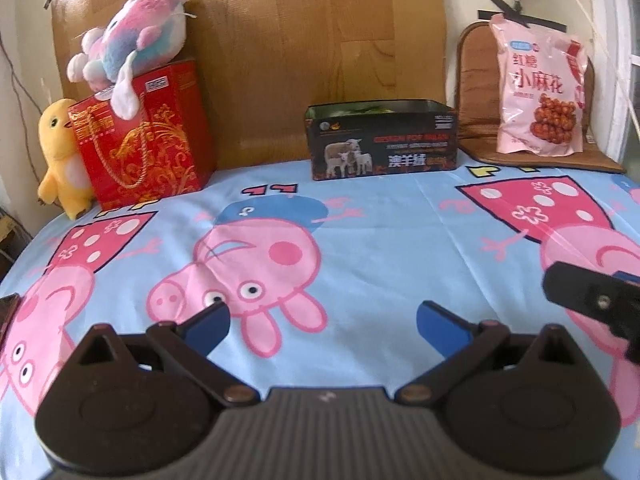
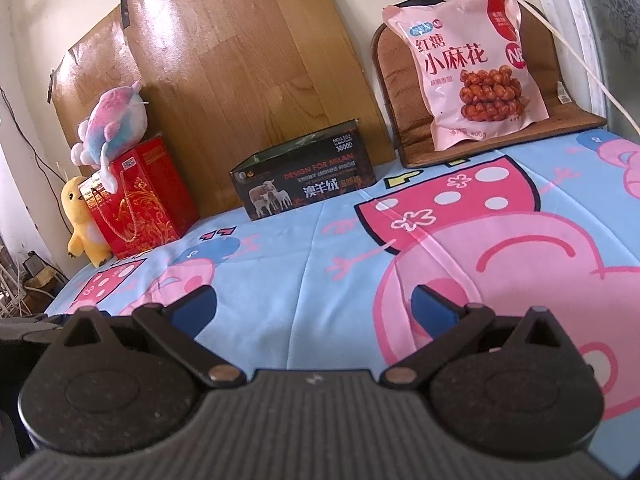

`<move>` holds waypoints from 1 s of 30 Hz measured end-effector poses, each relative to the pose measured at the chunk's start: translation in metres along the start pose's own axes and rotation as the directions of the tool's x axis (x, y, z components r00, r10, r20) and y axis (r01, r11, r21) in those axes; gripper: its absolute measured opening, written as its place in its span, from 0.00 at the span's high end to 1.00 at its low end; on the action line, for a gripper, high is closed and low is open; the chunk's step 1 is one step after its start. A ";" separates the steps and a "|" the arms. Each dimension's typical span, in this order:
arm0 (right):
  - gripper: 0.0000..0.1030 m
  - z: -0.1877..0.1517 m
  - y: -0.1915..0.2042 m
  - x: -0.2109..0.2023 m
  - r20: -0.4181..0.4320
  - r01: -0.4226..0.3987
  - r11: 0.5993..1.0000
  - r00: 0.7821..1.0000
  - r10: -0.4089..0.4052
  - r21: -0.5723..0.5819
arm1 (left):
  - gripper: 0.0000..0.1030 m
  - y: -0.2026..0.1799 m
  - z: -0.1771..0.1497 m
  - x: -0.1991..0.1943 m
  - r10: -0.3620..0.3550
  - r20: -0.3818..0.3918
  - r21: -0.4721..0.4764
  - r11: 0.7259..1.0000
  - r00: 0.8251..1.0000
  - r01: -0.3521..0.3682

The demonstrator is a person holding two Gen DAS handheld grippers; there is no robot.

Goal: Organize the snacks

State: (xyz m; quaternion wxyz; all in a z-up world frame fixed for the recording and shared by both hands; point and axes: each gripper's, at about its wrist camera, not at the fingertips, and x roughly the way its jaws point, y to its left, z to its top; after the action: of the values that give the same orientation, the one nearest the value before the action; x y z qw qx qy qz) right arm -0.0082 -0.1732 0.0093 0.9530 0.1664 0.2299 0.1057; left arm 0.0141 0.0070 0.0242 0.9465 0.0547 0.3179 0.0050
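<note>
1. At the far edge of the cartoon-pig printed blue tablecloth (image 1: 360, 216), the left wrist view shows an open black rectangular tin with a sheep picture (image 1: 382, 145) against the wooden board. To the tin's right, well apart, a pink plastic snack bag printed with fried twists (image 1: 540, 92) leans upright on a brown chair-shaped mat (image 1: 476, 80). To the tin's left stands a red gift bag with gold pattern (image 1: 148, 136) with plush toys on and beside it. The left gripper (image 1: 322, 326) hovers nearer than the tin, blue pads spread wide, holding nothing.

2. From the right wrist view, the snack bag (image 2: 466, 62) sits right of and beyond the tin (image 2: 304, 176). The right gripper (image 2: 314, 306) is likewise wide open and empty, over bare cloth.

3. Judging by this, the task is at its start: the bag is untouched. The next move likely calls for reaching the right gripper to the bag, pinching its edge, and carrying it leftward into the tin.
</note>
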 end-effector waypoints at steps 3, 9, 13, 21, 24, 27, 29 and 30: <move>0.00 0.000 -0.002 0.001 0.000 0.001 1.000 1.000 -0.001 0.007 | 0.00 -0.001 0.000 -0.001 -0.020 0.001 -0.004 1.000 1.000 0.020; 0.00 0.001 -0.005 0.000 0.005 0.002 1.000 1.000 -0.002 0.022 | 0.00 -0.004 0.000 -0.003 -0.018 0.018 0.008 1.000 1.000 0.018; 0.00 0.002 -0.006 0.001 0.005 -0.002 1.000 1.000 0.002 0.031 | 0.00 -0.004 0.000 -0.004 -0.015 0.021 0.004 1.000 1.000 0.015; 0.00 0.003 -0.005 -0.002 0.023 0.001 1.000 1.000 -0.001 0.005 | 0.00 -0.008 0.001 -0.009 -0.016 0.035 0.015 1.000 0.999 0.015; 0.00 0.003 -0.006 -0.003 0.029 0.003 1.000 1.000 -0.004 0.002 | 0.00 -0.009 0.000 -0.010 -0.014 0.041 0.017 1.000 0.999 0.013; 0.00 0.003 -0.006 -0.003 0.030 0.003 1.000 1.000 -0.003 -0.004 | 0.00 -0.009 0.000 -0.011 -0.011 0.045 0.018 1.000 0.999 0.010; 0.00 0.003 -0.006 -0.003 0.028 0.001 1.000 1.000 -0.001 -0.002 | 0.00 -0.009 0.000 -0.012 -0.010 0.047 0.018 1.000 0.999 0.009; 0.00 0.003 -0.005 -0.003 0.028 0.001 1.000 1.000 -0.001 -0.002 | 0.00 -0.009 0.000 -0.013 -0.009 0.048 0.018 1.000 0.999 0.008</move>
State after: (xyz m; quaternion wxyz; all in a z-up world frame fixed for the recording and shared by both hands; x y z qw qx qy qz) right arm -0.0090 -0.1797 0.0108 0.9563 0.1670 0.2167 0.1032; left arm 0.0038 -0.0026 0.0306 0.9533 0.0619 0.2955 -0.0033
